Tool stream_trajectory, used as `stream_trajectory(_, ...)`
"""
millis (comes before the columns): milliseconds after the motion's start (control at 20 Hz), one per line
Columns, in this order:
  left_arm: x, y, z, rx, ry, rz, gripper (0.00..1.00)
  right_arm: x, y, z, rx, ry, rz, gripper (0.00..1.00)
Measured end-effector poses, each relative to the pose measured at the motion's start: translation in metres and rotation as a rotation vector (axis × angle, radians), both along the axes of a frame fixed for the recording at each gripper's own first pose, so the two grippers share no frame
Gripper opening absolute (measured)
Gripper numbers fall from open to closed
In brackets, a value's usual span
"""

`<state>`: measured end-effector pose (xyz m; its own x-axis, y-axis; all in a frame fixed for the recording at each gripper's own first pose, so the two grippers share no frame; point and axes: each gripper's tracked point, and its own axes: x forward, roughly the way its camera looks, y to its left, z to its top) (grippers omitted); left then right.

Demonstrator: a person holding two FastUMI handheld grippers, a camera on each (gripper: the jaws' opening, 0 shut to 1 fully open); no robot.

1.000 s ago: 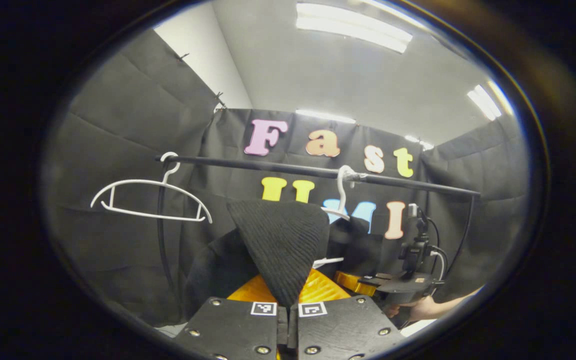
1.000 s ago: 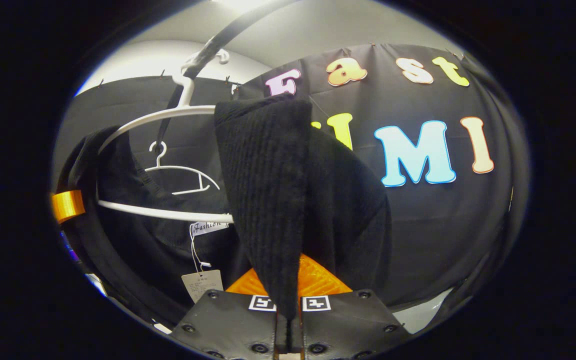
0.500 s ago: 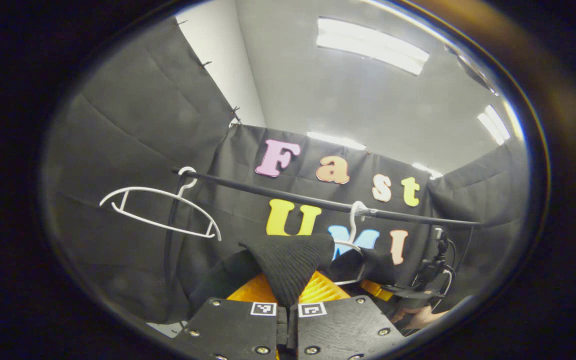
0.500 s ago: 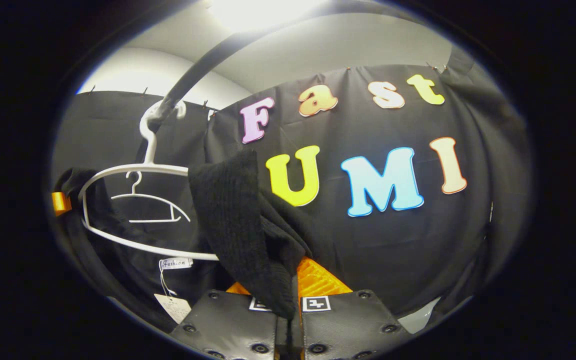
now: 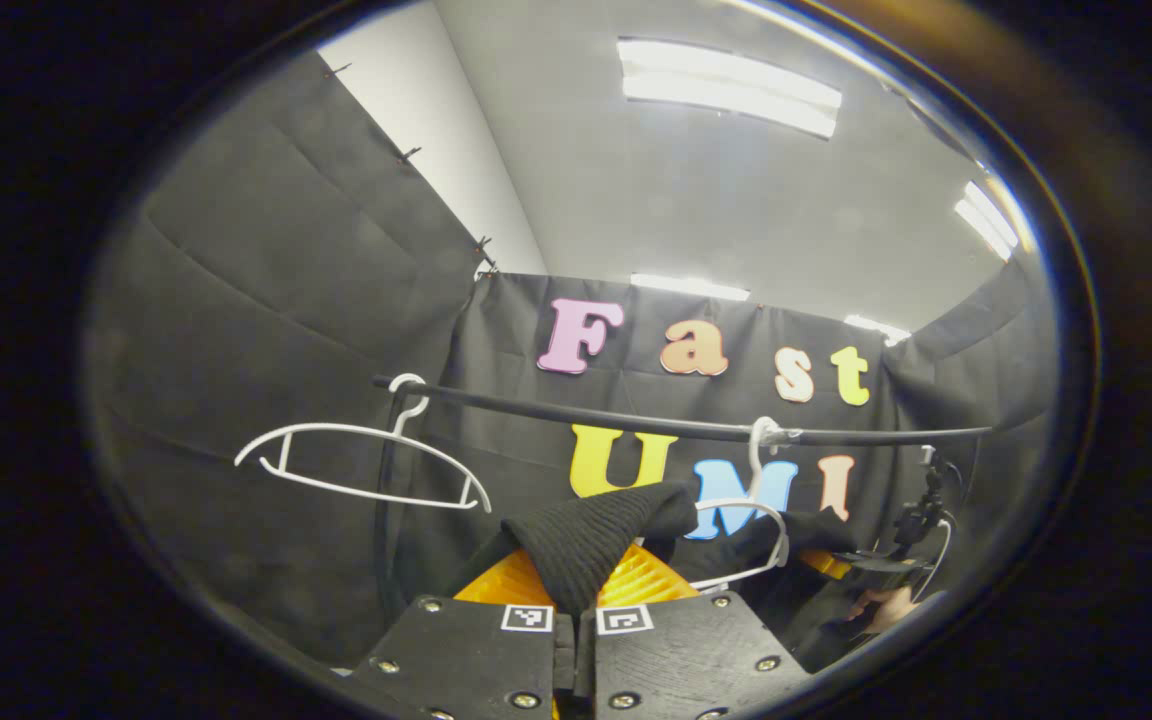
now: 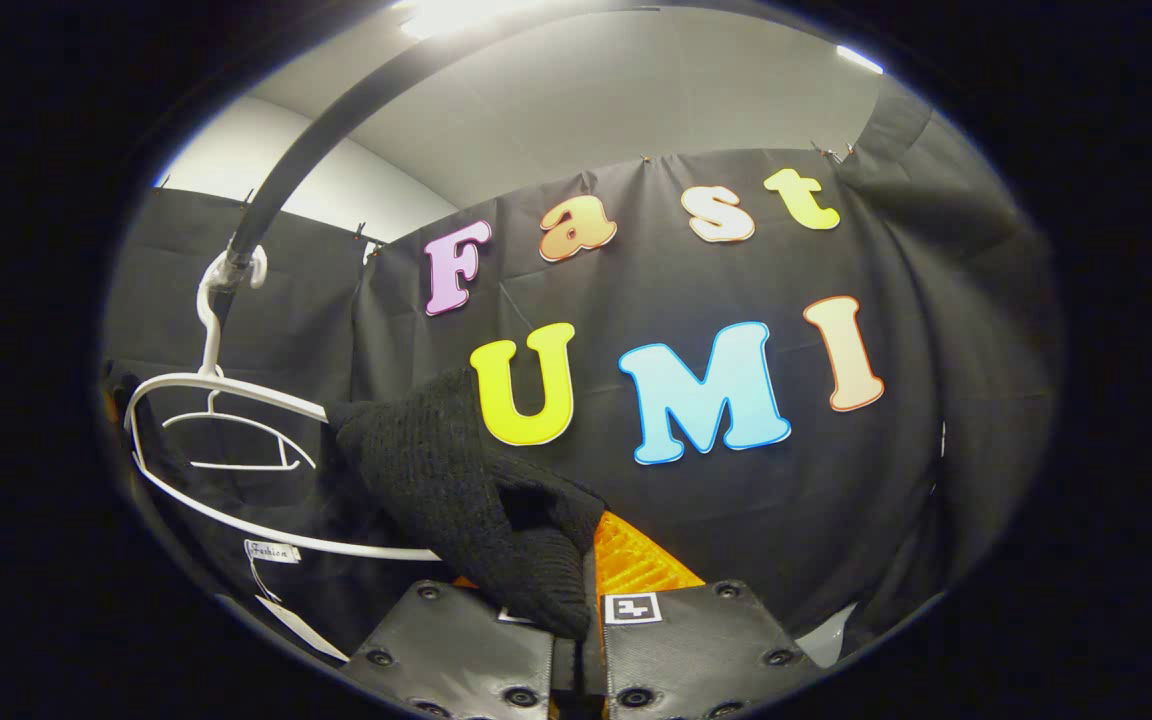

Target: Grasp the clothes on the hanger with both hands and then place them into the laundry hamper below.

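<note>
A black knit garment [image 5: 591,535] rises in a fold from my left gripper [image 5: 576,620], whose jaws are shut on it. In the right gripper view the same black garment [image 6: 456,480] drapes from the right end of a white hanger [image 6: 236,400] down into my right gripper [image 6: 581,625], which is shut on it. That white hanger [image 5: 751,510] hangs from the black rail [image 5: 636,420]. Farther right in the left gripper view, the other gripper [image 5: 876,565] and a hand [image 5: 886,605] show. The hamper is hidden.
An empty white hanger [image 5: 366,465] hangs at the rail's left end, by the rack's upright post [image 5: 383,520]. A paper tag [image 6: 286,620] dangles from the garment's collar at lower left. Black cloth walls close in on all sides.
Both grippers have dropped lower, pulling the garment downward: the rail and hangers sit higher above them, and the knit folds over both jaws look shorter and flatter.
</note>
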<state>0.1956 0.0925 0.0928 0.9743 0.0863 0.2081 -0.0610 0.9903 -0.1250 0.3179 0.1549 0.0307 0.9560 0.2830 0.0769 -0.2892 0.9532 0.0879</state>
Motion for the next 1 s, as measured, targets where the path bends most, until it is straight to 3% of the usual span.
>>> stream_trajectory(300, 0.010, 0.035, -0.009, -0.059, 0.009, 0.045, 0.01, 0.022, -0.017, -0.008, 0.010, 0.002, -0.070, 0.07)
stream_trajectory(550, 0.017, 0.069, -0.041, -0.175, 0.074, 0.059, 0.00, 0.044, -0.024, -0.015, -0.010, 0.003, -0.106, 0.07)
stream_trajectory(1000, 0.027, 0.047, -0.126, -0.177, 0.215, 0.064, 0.01, 0.053, -0.049, -0.055, -0.053, 0.055, -0.139, 0.07)
